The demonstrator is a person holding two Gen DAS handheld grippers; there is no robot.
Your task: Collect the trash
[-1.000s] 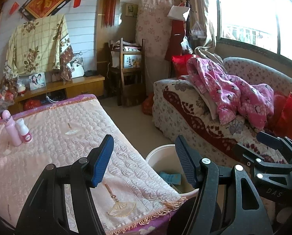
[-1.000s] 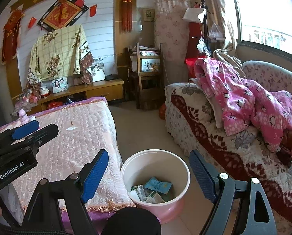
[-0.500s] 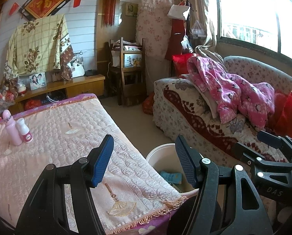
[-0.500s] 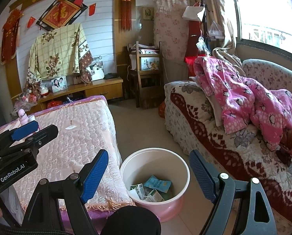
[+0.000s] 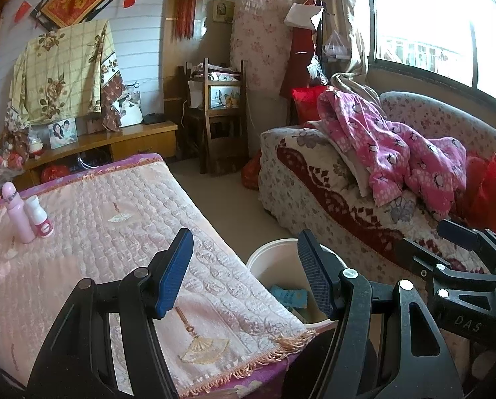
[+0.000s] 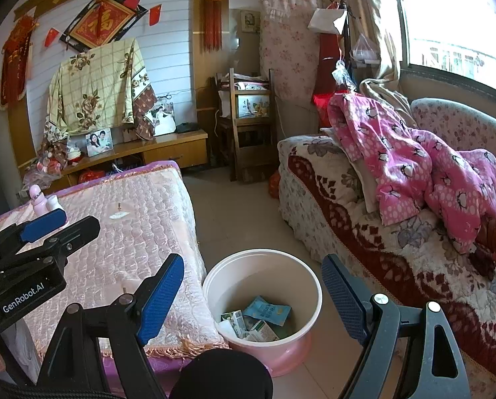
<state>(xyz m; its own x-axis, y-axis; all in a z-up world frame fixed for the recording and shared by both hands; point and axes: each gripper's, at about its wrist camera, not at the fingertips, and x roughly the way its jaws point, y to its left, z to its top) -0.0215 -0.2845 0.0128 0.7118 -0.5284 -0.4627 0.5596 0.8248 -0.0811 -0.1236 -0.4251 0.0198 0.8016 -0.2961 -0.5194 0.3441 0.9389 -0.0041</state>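
A pink-and-white trash bin (image 6: 264,266) stands on the floor between the table and the sofa. It holds several cartons and a blue packet (image 6: 266,311). It also shows in the left wrist view (image 5: 274,259), partly hidden by my finger. My right gripper (image 6: 252,296) is open and empty, above and in front of the bin. My left gripper (image 5: 244,269) is open and empty, over the table's near right corner. Each gripper shows at the edge of the other's view.
A table with a pink quilted cloth (image 5: 98,232) fills the left; a pink bottle (image 5: 16,214) and a small white bottle (image 5: 40,216) stand at its far left. A sofa with pink pyjamas (image 6: 407,166) is on the right. A wooden chair (image 6: 248,123) and cabinet stand at the back.
Almost nothing has changed. Both views drift very slightly; both grippers stay open and empty.
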